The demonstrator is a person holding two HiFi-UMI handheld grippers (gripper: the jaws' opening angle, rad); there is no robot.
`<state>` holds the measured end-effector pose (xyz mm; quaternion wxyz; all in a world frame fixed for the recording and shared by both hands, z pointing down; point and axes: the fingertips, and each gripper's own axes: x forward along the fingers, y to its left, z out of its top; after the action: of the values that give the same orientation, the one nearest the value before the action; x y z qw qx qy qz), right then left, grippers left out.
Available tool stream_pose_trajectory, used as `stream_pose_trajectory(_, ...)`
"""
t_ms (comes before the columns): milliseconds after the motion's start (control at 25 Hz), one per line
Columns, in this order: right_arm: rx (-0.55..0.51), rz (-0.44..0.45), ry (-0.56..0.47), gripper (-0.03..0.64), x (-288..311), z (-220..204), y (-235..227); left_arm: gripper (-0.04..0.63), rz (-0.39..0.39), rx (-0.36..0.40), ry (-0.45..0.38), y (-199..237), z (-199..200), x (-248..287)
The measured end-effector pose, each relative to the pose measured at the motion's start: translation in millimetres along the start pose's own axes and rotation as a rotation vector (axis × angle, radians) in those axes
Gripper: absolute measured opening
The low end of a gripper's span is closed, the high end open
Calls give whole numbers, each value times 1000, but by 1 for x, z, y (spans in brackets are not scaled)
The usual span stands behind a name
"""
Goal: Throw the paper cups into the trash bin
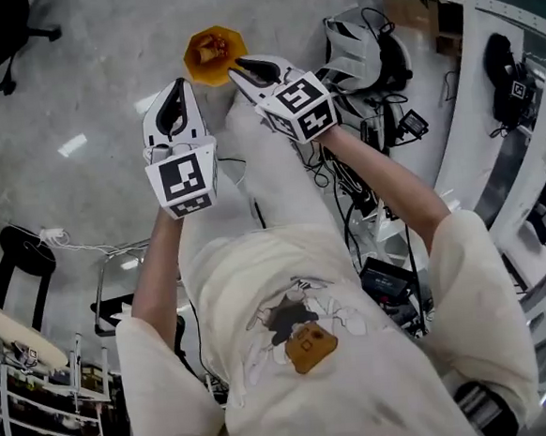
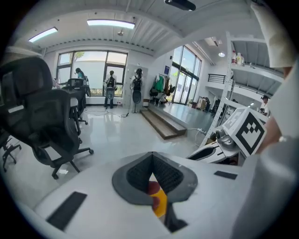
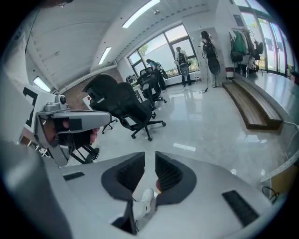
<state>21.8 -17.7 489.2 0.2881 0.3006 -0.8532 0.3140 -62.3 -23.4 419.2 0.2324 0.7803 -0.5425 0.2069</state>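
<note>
An orange trash bin [image 1: 211, 55] stands on the grey floor, straight ahead of both grippers. Something pale and brownish lies inside it; I cannot tell whether it is paper cups. My left gripper [image 1: 183, 82] is held up just left of the bin, its jaws shut together and empty [image 2: 152, 156]. My right gripper [image 1: 234, 71] points at the bin's right edge. A narrow gap shows between its jaws [image 3: 150, 156], with nothing in it. In the right gripper view, a bit of orange [image 3: 159, 187] shows below the jaws. No cup is held by either gripper.
A pile of cables and a helmet-like device [image 1: 363, 50] lies on the floor at right, beside a white shelf unit [image 1: 490, 101]. Black office chairs [image 2: 42, 121] [image 3: 126, 105] stand nearby. A low wooden step [image 2: 163, 123] runs toward the windows, where people stand far off.
</note>
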Motion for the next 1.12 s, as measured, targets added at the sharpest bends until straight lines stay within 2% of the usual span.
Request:
stream_pose_trajectory(280,-21,9,-110,51,-79,70,39,3,-38,-4,-89,-25,78,-77)
stream_pose_trajectory(680,-100,-11,-271,34,-183,151,94,3,-121,-8,-176,-56,165,-146)
stream_pose_trajectory(800,-103,3,-298,31,-209,167,110,3,-161,-9,-161,-67,182,-158)
stream_pose_trajectory(960,-32,31,-334,29,-229,183,121,3,-188,13,-221,-70,213,-176)
stream_pose_trajectory(1120,-58,33,-375,15,-237,196,127,3,-190,26,-286,-77,239,-199)
